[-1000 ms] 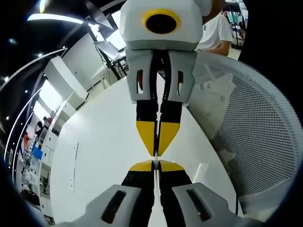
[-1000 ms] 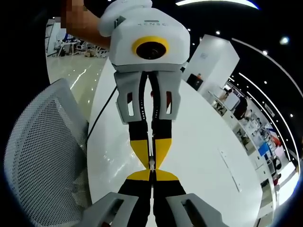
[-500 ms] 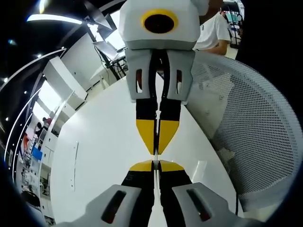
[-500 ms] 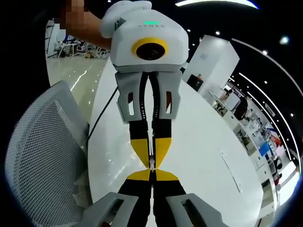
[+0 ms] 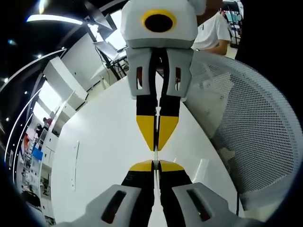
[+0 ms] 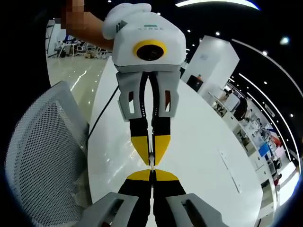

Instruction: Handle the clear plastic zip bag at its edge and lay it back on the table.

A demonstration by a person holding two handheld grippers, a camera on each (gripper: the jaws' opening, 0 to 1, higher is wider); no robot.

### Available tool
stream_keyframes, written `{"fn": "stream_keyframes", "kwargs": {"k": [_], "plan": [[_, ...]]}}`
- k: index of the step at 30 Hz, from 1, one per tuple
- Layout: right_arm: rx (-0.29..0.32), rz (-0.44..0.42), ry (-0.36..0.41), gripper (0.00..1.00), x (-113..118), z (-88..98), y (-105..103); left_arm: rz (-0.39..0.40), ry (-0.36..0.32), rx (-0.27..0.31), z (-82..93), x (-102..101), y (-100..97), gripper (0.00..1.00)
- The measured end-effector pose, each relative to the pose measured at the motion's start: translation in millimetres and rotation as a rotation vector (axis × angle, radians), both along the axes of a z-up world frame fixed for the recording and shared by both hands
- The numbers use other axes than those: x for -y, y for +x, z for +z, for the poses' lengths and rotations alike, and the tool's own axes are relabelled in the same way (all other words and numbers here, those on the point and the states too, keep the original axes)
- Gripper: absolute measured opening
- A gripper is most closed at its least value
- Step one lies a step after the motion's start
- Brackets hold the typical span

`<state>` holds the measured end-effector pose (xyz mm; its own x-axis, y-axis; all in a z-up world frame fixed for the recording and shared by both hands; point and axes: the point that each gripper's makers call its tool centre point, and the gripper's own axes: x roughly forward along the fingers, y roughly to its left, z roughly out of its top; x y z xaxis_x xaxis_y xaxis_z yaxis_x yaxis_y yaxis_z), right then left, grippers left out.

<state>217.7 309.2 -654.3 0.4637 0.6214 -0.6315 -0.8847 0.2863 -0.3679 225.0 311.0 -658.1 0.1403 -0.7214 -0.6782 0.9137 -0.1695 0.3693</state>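
The left gripper (image 5: 155, 162) and right gripper (image 6: 151, 172) meet tip to tip, jaws together on the bag's (image 5: 155, 135) thin edge. White table (image 5: 102, 156) below, mesh chair (image 6: 42, 156) at 9 o'clock; the lettering on the gripper is unreadable.

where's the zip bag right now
The clear zip bag is pinched edge-on between the two grippers' yellow tips, tip to tip, over the white table, with the mesh chair on the right of the left gripper view.

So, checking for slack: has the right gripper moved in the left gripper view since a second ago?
Yes: right gripper edged up the view, away from left gripper, while the mesh chair held.
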Motion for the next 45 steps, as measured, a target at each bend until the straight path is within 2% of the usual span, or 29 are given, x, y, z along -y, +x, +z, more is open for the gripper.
{"fn": "stream_keyframes", "kwargs": {"k": [45], "plan": [[0.007,-0.005,0.009,0.0,6.7,6.2,0.1,0.005,-0.01,0.002,4.0,-2.9,3.1,0.0]]}}
